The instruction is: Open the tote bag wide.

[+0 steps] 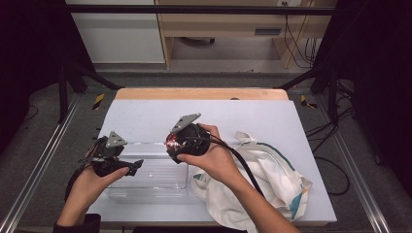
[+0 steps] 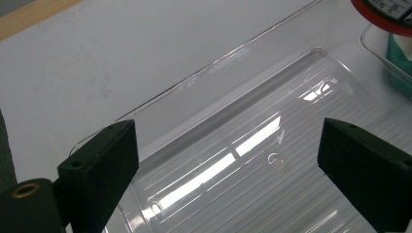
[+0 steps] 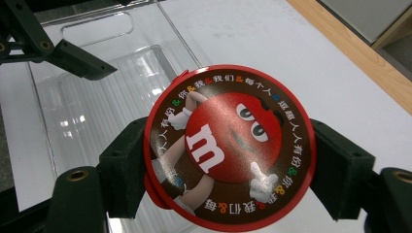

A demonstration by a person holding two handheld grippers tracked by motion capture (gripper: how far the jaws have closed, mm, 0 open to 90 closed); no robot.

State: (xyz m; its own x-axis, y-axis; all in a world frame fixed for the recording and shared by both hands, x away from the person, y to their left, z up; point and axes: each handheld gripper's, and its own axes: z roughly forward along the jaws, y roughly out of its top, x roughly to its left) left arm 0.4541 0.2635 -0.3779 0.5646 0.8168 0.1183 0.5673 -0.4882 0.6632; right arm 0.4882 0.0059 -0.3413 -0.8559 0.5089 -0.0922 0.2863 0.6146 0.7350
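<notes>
A round red M&M's candy tub (image 3: 228,141) with a cartoon lid is clamped between the jaws of my right gripper (image 3: 231,167). In the high view that tub (image 1: 171,142) hangs just above the far right corner of a clear plastic bin (image 1: 150,177). My left gripper (image 1: 135,166) stands open over the bin's left side with nothing between its fingers. In the left gripper view my left gripper (image 2: 228,150) looks down at the ribbed bottom of the bin (image 2: 252,160), with the red tub (image 2: 384,14) at the top right corner.
A crumpled white tote bag (image 1: 265,170) with teal trim lies right of the bin, under the right forearm. The white table cover (image 1: 145,116) stretches back to a wooden strip (image 1: 201,93). Metal rails run along both table sides.
</notes>
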